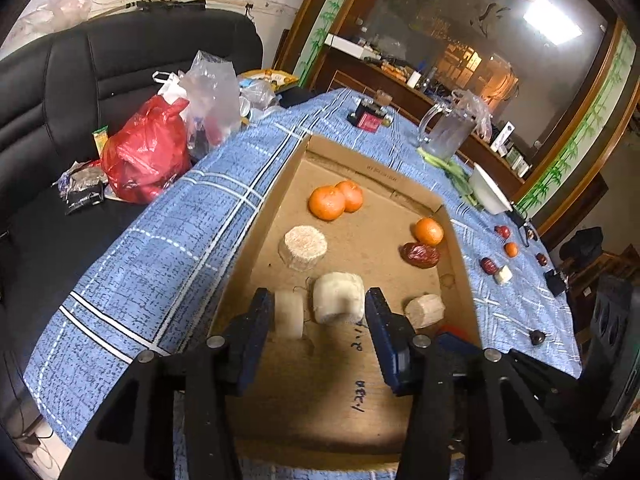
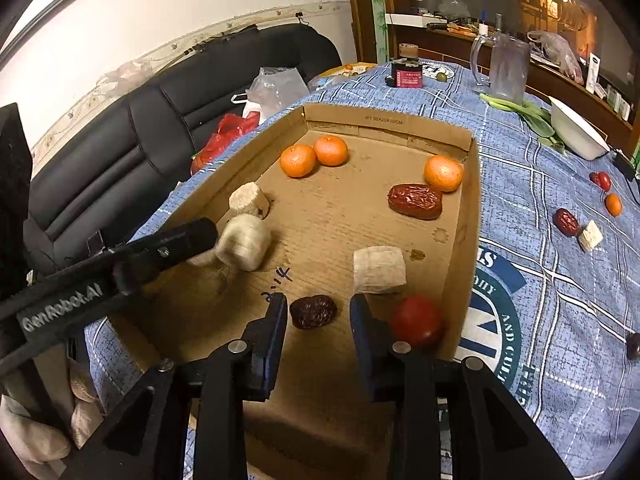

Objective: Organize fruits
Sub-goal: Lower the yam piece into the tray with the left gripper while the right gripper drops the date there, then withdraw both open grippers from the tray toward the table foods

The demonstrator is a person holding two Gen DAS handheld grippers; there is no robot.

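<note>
A shallow cardboard box (image 1: 256,240) lies on the blue checked cloth. In it are three oranges (image 1: 327,202), a red date (image 1: 420,255) and several pale cut chunks. My left gripper (image 1: 318,296) stands open low over the box floor. Two pale chunks (image 1: 338,298) lie between its fingers, one flat against the left finger. In the right wrist view my right gripper (image 2: 318,302) is open around a dark wrinkled date (image 2: 313,311) that rests on the cardboard, with a gap on each side. A red tomato (image 2: 418,320) sits just right of it.
Outside the box, on the cloth to the right, lie dates (image 2: 566,222), a small orange (image 2: 613,204) and a pale piece (image 2: 590,235). A glass jug (image 2: 506,68), greens and a white bowl (image 2: 576,130) stand farther back. A black sofa with plastic bags (image 1: 146,160) is on the left.
</note>
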